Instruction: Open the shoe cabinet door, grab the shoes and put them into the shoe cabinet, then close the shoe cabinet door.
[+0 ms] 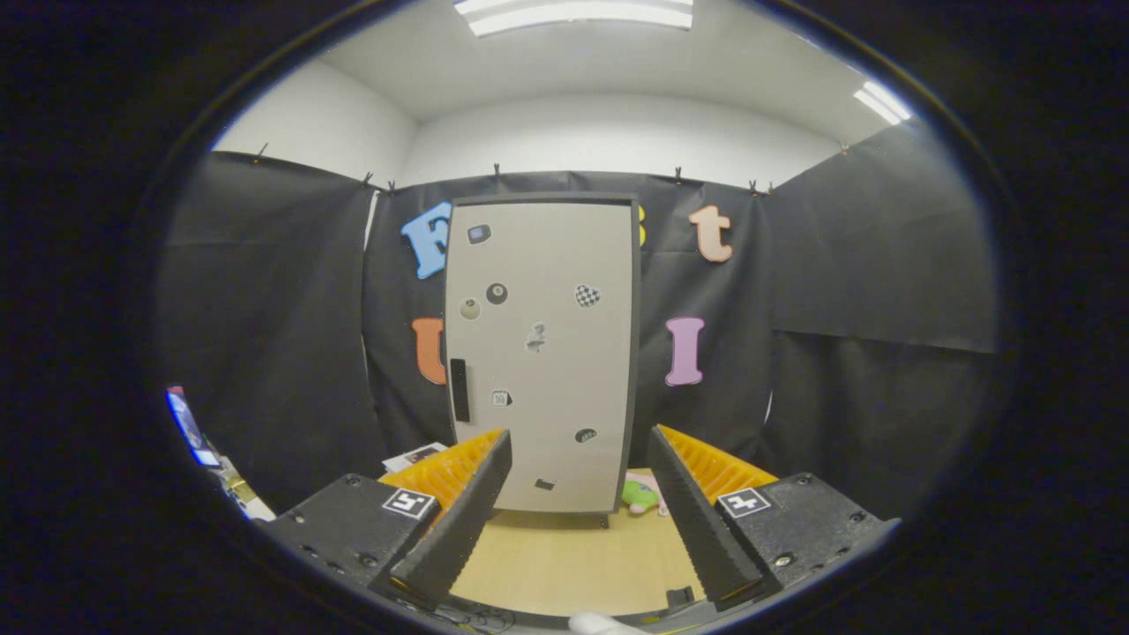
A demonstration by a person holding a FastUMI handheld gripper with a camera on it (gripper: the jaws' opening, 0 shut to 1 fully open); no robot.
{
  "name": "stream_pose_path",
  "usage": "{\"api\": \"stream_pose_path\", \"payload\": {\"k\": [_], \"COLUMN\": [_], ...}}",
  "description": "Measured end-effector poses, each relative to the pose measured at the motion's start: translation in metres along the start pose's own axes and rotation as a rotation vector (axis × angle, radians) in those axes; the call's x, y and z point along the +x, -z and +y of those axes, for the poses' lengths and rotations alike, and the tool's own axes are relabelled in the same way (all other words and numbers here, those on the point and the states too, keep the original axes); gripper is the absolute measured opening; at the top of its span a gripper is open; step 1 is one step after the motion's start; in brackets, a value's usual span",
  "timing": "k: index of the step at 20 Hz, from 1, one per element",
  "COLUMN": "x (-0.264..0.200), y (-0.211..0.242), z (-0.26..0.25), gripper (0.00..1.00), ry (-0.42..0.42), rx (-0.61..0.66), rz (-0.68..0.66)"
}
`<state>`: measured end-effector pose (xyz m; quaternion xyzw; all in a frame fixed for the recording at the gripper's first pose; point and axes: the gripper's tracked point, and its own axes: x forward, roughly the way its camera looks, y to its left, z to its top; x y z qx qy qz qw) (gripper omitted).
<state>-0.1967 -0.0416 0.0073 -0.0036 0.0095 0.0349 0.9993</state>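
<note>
Shoe cabinet [540, 353]: tall, pale grey front w/ dark frame, upright on wooden floor [564, 564], straight ahead of gripper, beyond its fingers, against black cloth booth wall [265, 335]. Door appears closed, flush w/ frame.
Door handle [459, 390]: dark vertical bar, low on door's left edge.
Stickers [587, 295]: approx. nine small ones scattered over door front; incl. checkered heart, two round ones side by side, dark patches lower down. Details too small to tell.
Gripper [578, 511]: fingers spread wide, nothing between them; bare floor and cabinet base seen through the gap. Well short of cabinet, no contact.
Finger mounts: each w/ square black-and-white marker [409, 504] on top.
Shoes [642, 492]: pink-and-green item on floor just right of cabinet base, partly hidden behind right finger; prob. the shoes, can't confirm.
Papers [414, 457]: flat on floor, left of cabinet, behind left finger.
Ceiling lights [578, 13]: strip panels, lit.
Misc. clutter [198, 432] at far left by cloth; unclear.
</note>
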Motion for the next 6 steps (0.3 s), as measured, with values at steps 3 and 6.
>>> {"api": "stream_pose_path", "payload": {"k": [3,6], "x": [-0.0001,-0.0018], "y": [-0.0031,-0.0027], "z": [-0.0028,-0.0027], "gripper": [1.00,1.00], "ry": [0.010,0.008], "rx": [0.004,0.009], "rz": [-0.014,-0.013]}}
